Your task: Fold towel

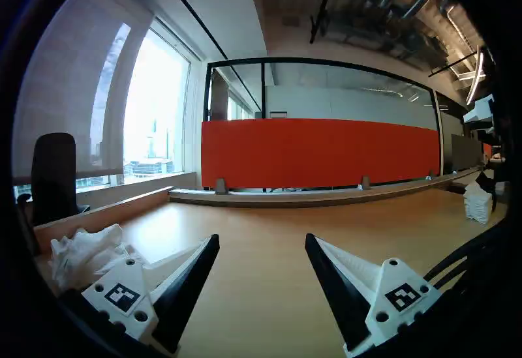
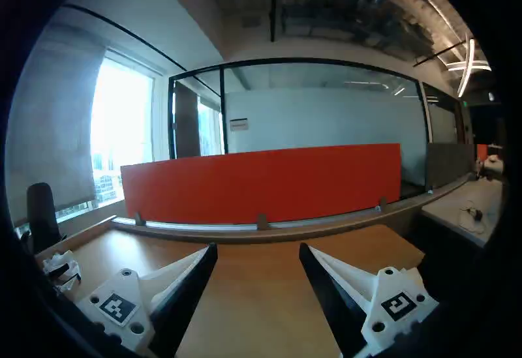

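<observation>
Crumpled white cloth towel (image 1: 85, 253) lies on tan wooden desk (image 1: 261, 293), just beside left gripper (image 1: 261, 237); right gripper (image 2: 257, 247) farther off. Both spread wide, empty. Risk: bunched folds hide corners, so a pinch may take several layers

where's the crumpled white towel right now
In the left gripper view the crumpled white towel lies at the far left of the wooden desk, just outside the open left gripper, below the black chair.

No text or number here is legible.
</observation>
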Demonstrator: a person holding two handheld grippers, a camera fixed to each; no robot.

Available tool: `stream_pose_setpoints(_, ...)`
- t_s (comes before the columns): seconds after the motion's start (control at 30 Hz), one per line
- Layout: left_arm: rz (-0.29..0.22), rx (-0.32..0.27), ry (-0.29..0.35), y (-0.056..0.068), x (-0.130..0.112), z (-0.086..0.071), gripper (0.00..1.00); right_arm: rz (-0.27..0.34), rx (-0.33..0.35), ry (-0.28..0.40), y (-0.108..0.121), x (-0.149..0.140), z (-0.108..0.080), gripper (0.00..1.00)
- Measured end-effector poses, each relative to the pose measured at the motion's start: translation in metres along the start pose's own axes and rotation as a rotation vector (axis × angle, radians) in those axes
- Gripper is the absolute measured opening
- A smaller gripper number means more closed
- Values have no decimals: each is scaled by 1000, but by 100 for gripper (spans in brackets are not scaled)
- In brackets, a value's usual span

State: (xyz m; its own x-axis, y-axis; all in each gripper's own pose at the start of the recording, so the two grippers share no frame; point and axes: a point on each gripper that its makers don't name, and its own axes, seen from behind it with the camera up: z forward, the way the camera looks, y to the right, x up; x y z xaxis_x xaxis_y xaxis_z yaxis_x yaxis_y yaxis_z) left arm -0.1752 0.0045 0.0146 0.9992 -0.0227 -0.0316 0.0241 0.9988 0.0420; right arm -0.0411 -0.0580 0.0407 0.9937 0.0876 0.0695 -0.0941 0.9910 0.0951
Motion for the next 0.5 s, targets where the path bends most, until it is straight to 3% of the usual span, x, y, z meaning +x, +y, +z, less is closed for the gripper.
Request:
stream_pose_setpoints(0.3,-2,0,1,1,-4,2,98,2,14,34,5,7,3,97)
stream_pose_setpoints(0.5,0,0,1,0,-6,2,98,-40,13,66,9,13,0,97)
